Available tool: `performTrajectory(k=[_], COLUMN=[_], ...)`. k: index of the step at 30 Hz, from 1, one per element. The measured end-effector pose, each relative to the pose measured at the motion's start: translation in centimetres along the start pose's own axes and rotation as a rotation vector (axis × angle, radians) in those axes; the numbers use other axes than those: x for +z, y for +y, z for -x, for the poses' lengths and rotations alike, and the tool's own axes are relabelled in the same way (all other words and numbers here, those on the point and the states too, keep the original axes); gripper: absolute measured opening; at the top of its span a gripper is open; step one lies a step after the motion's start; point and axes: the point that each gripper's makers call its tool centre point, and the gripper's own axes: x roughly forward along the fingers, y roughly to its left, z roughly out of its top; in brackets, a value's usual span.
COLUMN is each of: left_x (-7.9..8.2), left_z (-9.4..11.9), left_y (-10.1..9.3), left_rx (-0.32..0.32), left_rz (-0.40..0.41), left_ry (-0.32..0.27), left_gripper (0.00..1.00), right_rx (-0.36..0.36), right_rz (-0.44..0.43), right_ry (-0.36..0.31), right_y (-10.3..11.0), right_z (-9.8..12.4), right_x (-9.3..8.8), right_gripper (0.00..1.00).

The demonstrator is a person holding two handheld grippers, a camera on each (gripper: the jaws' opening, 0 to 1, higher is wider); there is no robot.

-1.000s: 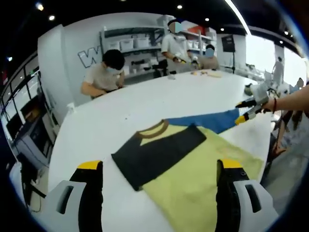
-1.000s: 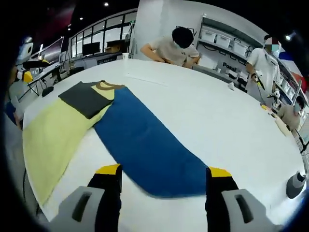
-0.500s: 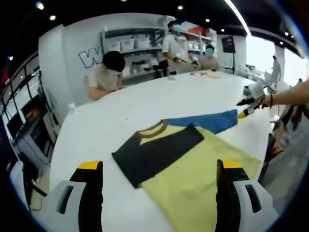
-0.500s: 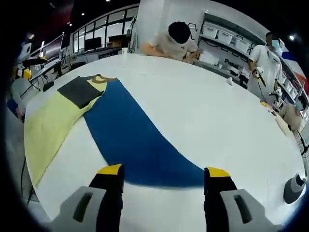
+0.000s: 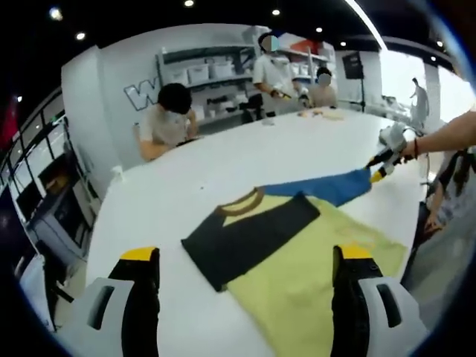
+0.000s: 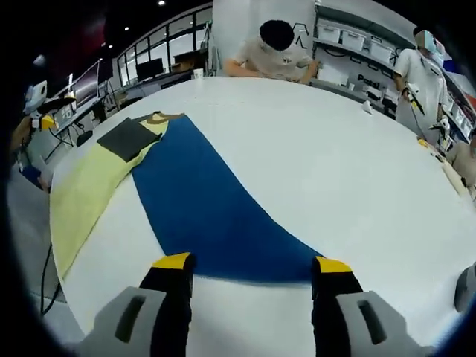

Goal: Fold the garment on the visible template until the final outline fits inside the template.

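- While its yellow-tipped jaws stood wide apart with nothing between them, the left hand-held gripper [image 5: 242, 260] hovered over the near edge of the white worktop [image 5: 223, 160].
- Just beyond those jaws lay the garment [image 5: 297, 249], a yellow shirt with a dark sleeve folded across it and a brown collar.
- A blue part [image 5: 320, 187] stretched away from the shirt toward the right hand-held gripper [image 5: 378, 165], seen at the far right on an outstretched arm.
- In the right gripper view, that hand-held gripper [image 6: 249, 264] also had its jaws wide, their tips at the near end of the blue part [image 6: 212, 216], which ran flat across the worktop [image 6: 335, 163] to the yellow shirt [image 6: 93, 190].
- Whether the tips touched the cloth I cannot tell.
- People [image 5: 167, 119] worked at the worktop's far side, before shelves [image 5: 208, 71].
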Motion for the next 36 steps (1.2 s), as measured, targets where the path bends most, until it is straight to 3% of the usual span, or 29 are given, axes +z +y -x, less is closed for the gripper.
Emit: performTrajectory(k=[5,10,18,22,23,25,28,34,36], left_x=[0.8,1.3,1.1,0.6,0.8,1.0,0.8,0.2,0.2], left_z=[0.5,0.8,0.9,1.4,1.9,2.3,2.8,3.3,3.4], left_y=[0.1,0.0,0.1,0.0,-0.2,-0.4,-0.6,0.1,0.2], left_rx=[0.008,0.008,0.012,0.007,0.008,0.008,-0.002,0.010,0.013], left_rz=[-0.039,-0.042,-0.059,-0.056,-0.075,-0.096,-0.111,-0.116,-0.109], left_ry=[-0.023,-0.038,-0.030,-0.017,-0.034,-0.064,-0.070,-0.049,-0.049], left_gripper=[0.96,0.96,0.94,0.92,0.90,0.88,0.88,0.88,0.87], right_rx=[0.036,0.017,0.010,-0.016,-0.018,-0.031,-0.042,-0.033,0.009], right_rz=[-0.044,-0.064,-0.018,0.025,-0.001,-0.001,0.012,0.025,0.006], right_ry=[0.014,0.018,0.048,0.076,0.076,0.076,0.089,0.120,0.098], right_y=[-0.9,-1.4,-2.0,-2.3,-2.4,-2.7,-2.6,-1.3,-0.5], right_z=[-0.1,0.2,-0.2,-0.1,-0.1,0.1,-0.2,-0.1,0.1], right_x=[-0.7,-0.9,-1.1,-1.3,-1.2,-1.1,-1.1,-0.8,-0.1], right_gripper=[0.52,0.42,0.39,0.32,0.31,0.24,0.00,0.00,0.00])
